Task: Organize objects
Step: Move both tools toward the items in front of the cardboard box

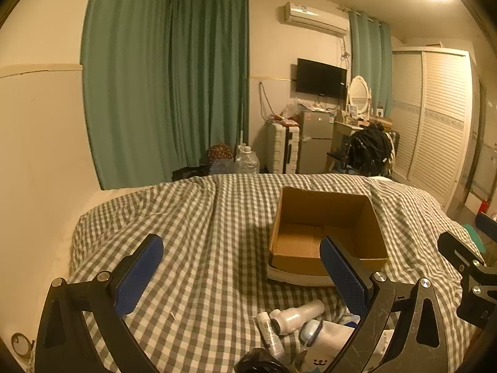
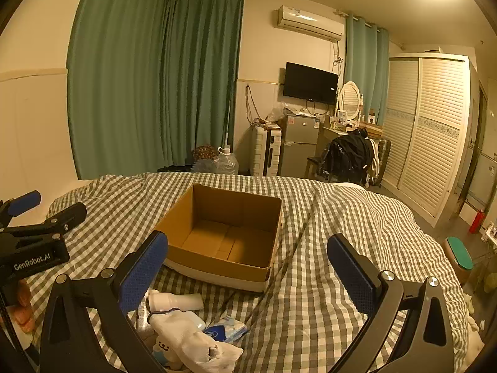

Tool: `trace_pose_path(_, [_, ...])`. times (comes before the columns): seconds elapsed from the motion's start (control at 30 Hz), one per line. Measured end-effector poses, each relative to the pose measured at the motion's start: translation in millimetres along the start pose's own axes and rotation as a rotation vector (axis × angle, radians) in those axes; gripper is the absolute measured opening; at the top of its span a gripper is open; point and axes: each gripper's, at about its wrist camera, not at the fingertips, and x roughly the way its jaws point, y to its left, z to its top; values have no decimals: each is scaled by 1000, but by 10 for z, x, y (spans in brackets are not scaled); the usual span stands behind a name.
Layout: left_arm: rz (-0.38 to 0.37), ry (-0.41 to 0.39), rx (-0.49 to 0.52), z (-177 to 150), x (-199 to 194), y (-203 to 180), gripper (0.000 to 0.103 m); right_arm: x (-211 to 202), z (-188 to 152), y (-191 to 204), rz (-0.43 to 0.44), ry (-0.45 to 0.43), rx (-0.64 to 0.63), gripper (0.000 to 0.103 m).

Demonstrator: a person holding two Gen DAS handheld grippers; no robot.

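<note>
An open, empty cardboard box [image 1: 326, 233] sits on the checked bed cover [image 1: 202, 233]; it also shows in the right wrist view [image 2: 226, 233]. A pile of small things lies near me in front of the box: a white bottle [image 1: 295, 314] [image 2: 174, 301], a white sock [image 2: 189, 338], a blue-white packet [image 2: 226, 329] and a thin tube [image 1: 270, 332]. My left gripper [image 1: 242, 267] is open and empty above the cover, left of the box. My right gripper [image 2: 248, 264] is open and empty, just in front of the box.
The bed cover [image 2: 357, 217] fills the foreground. Beyond the bed stand green curtains [image 1: 161, 87], a suitcase [image 1: 279, 149], a small fridge [image 1: 313, 140], a chair with dark clothes [image 1: 369, 152] and a wardrobe [image 1: 435, 118]. The left gripper's body shows in the right wrist view [image 2: 34, 242].
</note>
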Motion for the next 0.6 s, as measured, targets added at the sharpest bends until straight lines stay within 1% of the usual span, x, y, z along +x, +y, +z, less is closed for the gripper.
trace_pose_path(0.13, [9, -2, 9, -9, -18, 4, 103, 16, -29, 14, 6, 2, -4, 103])
trace_pose_path(0.33, [25, -27, 35, -33, -115, -19, 103, 49, -74, 50, 21, 2, -2, 103])
trace_pose_path(0.4, [42, -31, 44, -28, -138, -29, 103, 46, -92, 54, 33, 1, 2, 103])
trace_pose_path(0.6, [26, -46, 46, -22, -206, -75, 103, -21, -113, -11, 32, -16, 10, 103])
